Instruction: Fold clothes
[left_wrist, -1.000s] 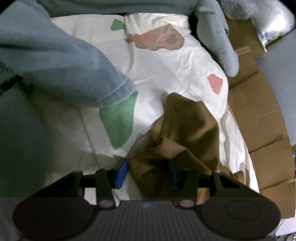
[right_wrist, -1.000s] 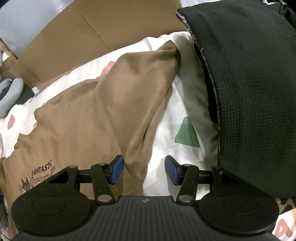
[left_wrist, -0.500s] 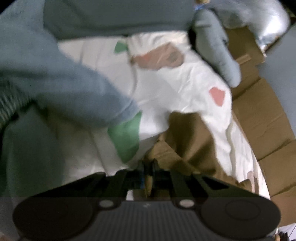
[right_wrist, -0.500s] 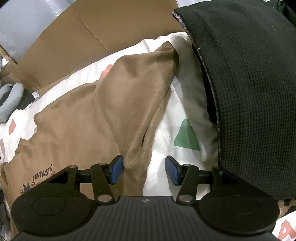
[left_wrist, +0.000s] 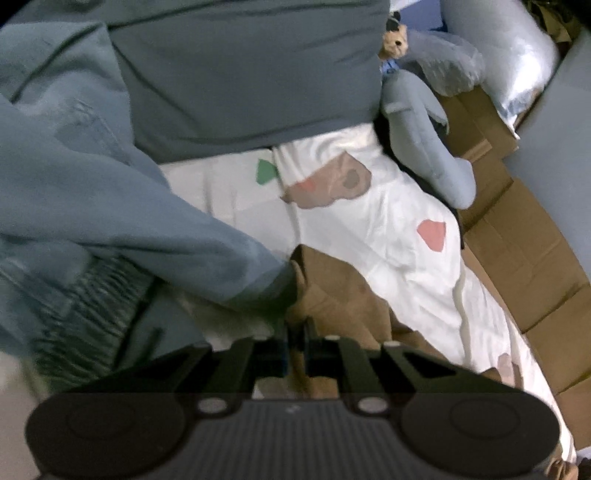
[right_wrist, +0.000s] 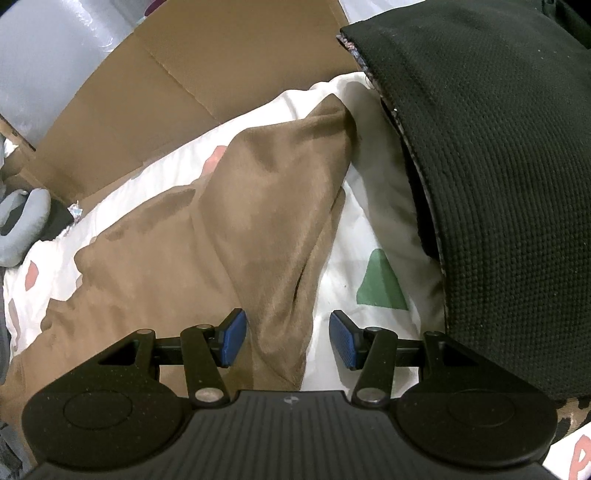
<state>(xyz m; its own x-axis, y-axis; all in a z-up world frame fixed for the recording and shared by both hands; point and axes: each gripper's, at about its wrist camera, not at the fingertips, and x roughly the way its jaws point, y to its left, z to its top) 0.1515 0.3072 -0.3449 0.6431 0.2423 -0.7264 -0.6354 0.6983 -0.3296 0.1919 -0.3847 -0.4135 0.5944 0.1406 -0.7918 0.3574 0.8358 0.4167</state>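
Left wrist view: left gripper (left_wrist: 295, 345) clamped tight on a fold of the brown shirt (left_wrist: 343, 295), where a second ago stood open with the cloth loose between the pads. Now lifted, with the pinched edge pulled up in a peak just ahead of the fingers. More of the white patterned sheet (left_wrist: 388, 229) in view beyond the fingertips than before. One blue-grey garment (left_wrist: 110, 221) hanging to the left of the fingers, touching the brown peak. One dark teal cloth (left_wrist: 240, 74) far ahead. One grey plush toy (left_wrist: 424, 140) ahead and to the right. Cardboard (left_wrist: 517, 240) along the right side.

Right wrist view: right gripper (right_wrist: 288, 338) open, same as a second ago, and in the same spot. One narrow end of the brown shirt lying between the two blue pads (right_wrist: 232, 336), close to the left pad, well apart from the right one, not pinched. Rest of the shirt spread ahead and to the left of the fingers. One green triangle print (right_wrist: 380, 284) on the sheet just ahead of the right pad. One black knitted cloth (right_wrist: 498, 166) to the right. Cardboard far ahead.
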